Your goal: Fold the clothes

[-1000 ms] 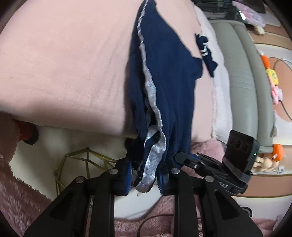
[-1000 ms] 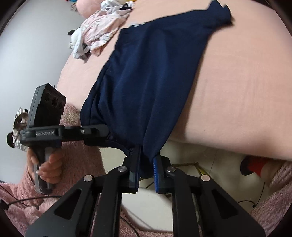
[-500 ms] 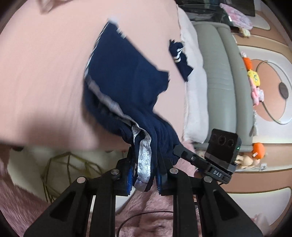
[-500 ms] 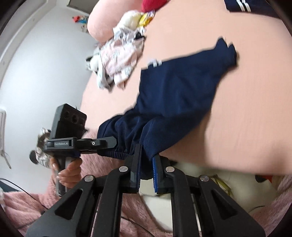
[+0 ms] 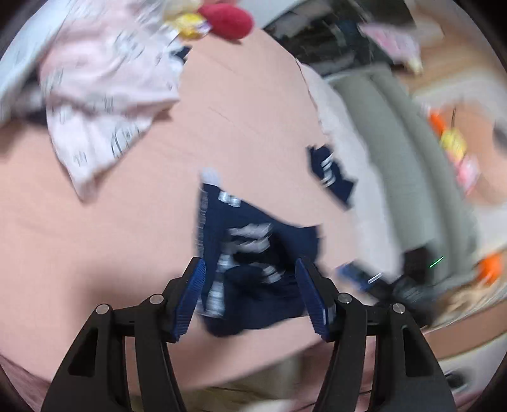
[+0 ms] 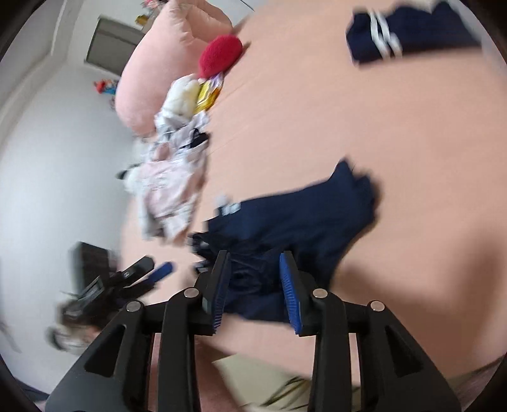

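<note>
Navy shorts (image 5: 253, 269) with a silver side stripe lie bunched on the pink bed (image 5: 111, 237) near its front edge. My left gripper (image 5: 250, 294) is open, its blue pads on either side of the crumpled cloth without pinching it. In the right wrist view the same navy shorts (image 6: 301, 215) spread away over the pink bed (image 6: 412, 142). My right gripper (image 6: 253, 285) is open too, straddling their near edge. The left gripper (image 6: 139, 275) shows blurred at the lower left of the right wrist view. Both views are motion-blurred.
A pile of pink-and-white clothes (image 5: 101, 104) lies at the back left, with a red plush thing (image 6: 220, 55) and a pink pillow (image 6: 164, 60) beyond. Another folded navy garment (image 6: 396, 28) sits further back. A grey sofa (image 5: 408, 152) stands right of the bed.
Both grippers swung the shorts up onto the bed and opened, letting go of the cloth. The shorts now lie bunched on the bed instead of hanging over its edge.
</note>
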The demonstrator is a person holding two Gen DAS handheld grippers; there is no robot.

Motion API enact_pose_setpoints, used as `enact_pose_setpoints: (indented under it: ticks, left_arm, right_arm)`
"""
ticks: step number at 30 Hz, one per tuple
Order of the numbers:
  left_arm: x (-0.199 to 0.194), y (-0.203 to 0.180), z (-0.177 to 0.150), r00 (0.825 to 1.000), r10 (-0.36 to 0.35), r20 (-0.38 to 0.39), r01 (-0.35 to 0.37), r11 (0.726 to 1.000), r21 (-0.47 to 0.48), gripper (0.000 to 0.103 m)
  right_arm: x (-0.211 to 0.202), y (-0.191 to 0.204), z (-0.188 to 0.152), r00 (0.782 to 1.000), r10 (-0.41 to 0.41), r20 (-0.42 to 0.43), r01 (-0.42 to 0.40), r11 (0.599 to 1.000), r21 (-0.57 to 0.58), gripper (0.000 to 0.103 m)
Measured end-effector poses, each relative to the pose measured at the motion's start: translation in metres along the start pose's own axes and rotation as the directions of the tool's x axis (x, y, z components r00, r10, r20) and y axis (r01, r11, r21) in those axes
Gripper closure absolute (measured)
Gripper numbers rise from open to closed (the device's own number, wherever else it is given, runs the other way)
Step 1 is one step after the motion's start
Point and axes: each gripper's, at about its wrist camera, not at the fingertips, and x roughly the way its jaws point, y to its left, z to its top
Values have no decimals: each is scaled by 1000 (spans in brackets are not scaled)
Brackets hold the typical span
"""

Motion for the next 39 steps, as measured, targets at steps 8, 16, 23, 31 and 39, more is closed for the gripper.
enact_pose_setpoints:
  ticks: [8,16,23,31,39]
  left_arm:
    - [45,-19,-21,978,206,-33,-189,942,278,58]
    - [24,-3,6,985,122,119,-142,975,174,58]
    - [38,-18,0,995,73,71,-90,958,274,58]
    - [37,-23,-19,999,42,31,-49,954,296,58]
    - [59,-29,4,997,61,56,-75,950,304,68]
  right_arm:
    - [49,35,-8,953,-297,-56,258,896,-360,68]
    - [30,42,37,948,-260,182,295,934,-201,66]
    - [31,30,20,939,-331,94,344,904,-254,56]
    - [32,18,-27,951,-308,23,303,917,-258,56]
    - [32,26,21,942,-320,97,335,900,-279,51]
